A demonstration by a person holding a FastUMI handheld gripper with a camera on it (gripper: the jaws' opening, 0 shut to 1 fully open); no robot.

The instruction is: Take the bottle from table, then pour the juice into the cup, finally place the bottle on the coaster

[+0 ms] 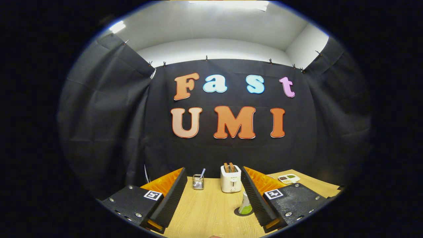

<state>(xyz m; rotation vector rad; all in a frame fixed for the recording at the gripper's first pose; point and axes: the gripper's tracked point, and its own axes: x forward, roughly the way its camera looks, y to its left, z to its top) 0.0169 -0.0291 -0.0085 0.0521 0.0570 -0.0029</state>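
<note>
I hold the jaws wide and empty above the surface (205, 211), high and level, I judge to take in the layout. Left to right I count one glass (198, 182) with a straw, one toaster (230, 178) with two slices, one bottle (245, 204) standing on a dark coaster (238, 212) just inside the right finger, and one tray (288, 178). I can't make out a cup.
</note>
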